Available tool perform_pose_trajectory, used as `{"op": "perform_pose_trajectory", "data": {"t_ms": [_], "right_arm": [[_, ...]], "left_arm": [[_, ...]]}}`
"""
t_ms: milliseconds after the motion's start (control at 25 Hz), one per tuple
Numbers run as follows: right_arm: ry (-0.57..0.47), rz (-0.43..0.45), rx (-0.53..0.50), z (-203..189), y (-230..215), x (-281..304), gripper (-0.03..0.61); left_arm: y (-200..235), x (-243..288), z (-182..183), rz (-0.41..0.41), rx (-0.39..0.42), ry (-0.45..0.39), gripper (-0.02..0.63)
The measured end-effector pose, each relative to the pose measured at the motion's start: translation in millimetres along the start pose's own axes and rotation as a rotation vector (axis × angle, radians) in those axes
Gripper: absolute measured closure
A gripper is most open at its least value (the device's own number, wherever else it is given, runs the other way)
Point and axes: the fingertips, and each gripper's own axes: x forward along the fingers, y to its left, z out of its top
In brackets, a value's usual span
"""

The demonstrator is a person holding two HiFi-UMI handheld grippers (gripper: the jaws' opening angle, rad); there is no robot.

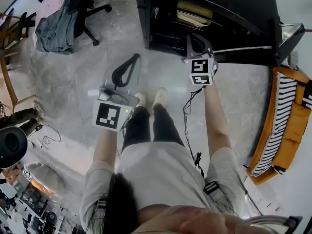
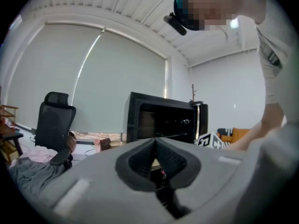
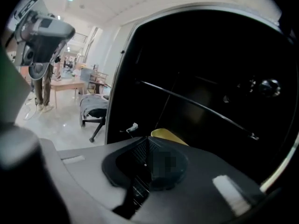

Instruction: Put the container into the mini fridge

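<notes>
Here one container [image 1: 194, 13] sits in one fridge [image 1: 145, 23]; left claw [image 2: 155, 143], right claw [image 3: 147, 143] closed.

No legible words, brands or numbers. Only black-and-white square markers on left cube [image 1: 107, 115] and right cube [image 1: 201, 71], unreadable as text.

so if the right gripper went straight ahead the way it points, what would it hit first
Most likely the yellow container inside the open mini fridge. It sits just beyond the right gripper, whose jaws are shut and empty. Depth is unclear, so a shelf edge could come first.
</notes>
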Motion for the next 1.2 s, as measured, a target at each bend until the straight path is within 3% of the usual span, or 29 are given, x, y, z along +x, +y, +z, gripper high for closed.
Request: {"op": "perform_pose_trajectory", "data": {"t_ms": [400,1200], "right_arm": [[-0.119,-0.086,0.224,35.4,9.1,-86.8,0.578],[-0.260,-0.250,0.345,95.0,22.8,-242.6,0.578]], "left_arm": [[-13.4,-17.2,20.5,-0.079,0.037,-0.014,0.612],[-56.5,-61.4,71.4,-0.179,0.078,-0.059,0.612]]}}
